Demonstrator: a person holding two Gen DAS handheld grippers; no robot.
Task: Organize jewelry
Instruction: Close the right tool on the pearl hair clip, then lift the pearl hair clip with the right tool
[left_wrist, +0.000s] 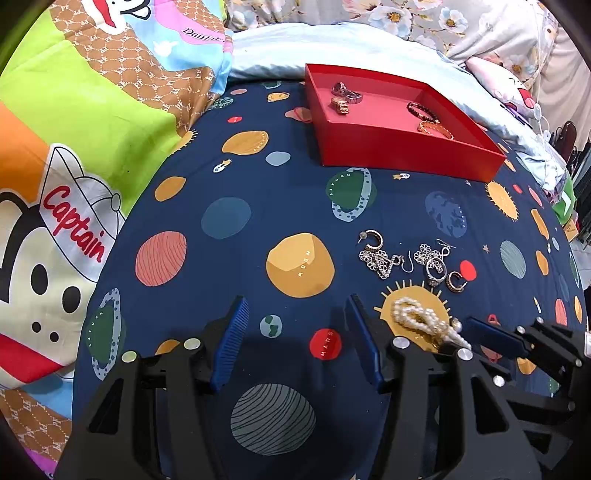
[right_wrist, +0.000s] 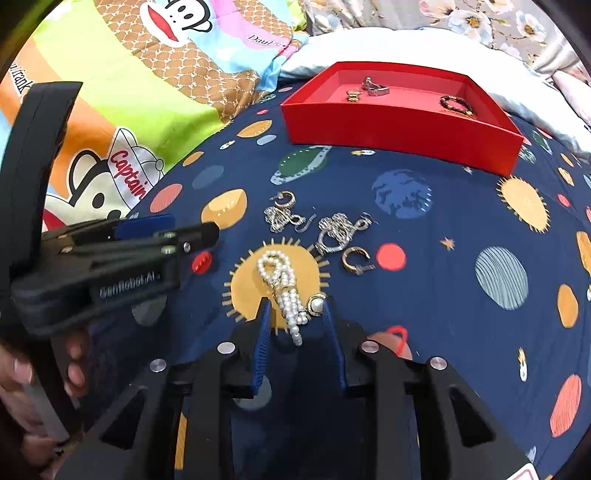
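Observation:
A pearl jewelry piece (right_wrist: 281, 284) with looped strands lies on the navy planet-print sheet, on a yellow sun. My right gripper (right_wrist: 295, 302) stands open around its lower end. Its pads do not press on the pearls, though a round pearl stud (right_wrist: 316, 305) touches the right finger. My left gripper (left_wrist: 296, 299) is open over bare sheet, left of the pearl piece (left_wrist: 415, 314), with nothing between its fingers. Several silver and gold earrings and a ring (right_wrist: 325, 229) lie just beyond the pearls. A red box (right_wrist: 388, 129) farther back holds rings and bracelets.
A colourful cartoon blanket (left_wrist: 74, 129) is bunched up at the left, with pale pillows (left_wrist: 332, 44) behind the red box (left_wrist: 406, 151). A person's hand (right_wrist: 74, 365) holds the left gripper's handle at the lower left of the right wrist view.

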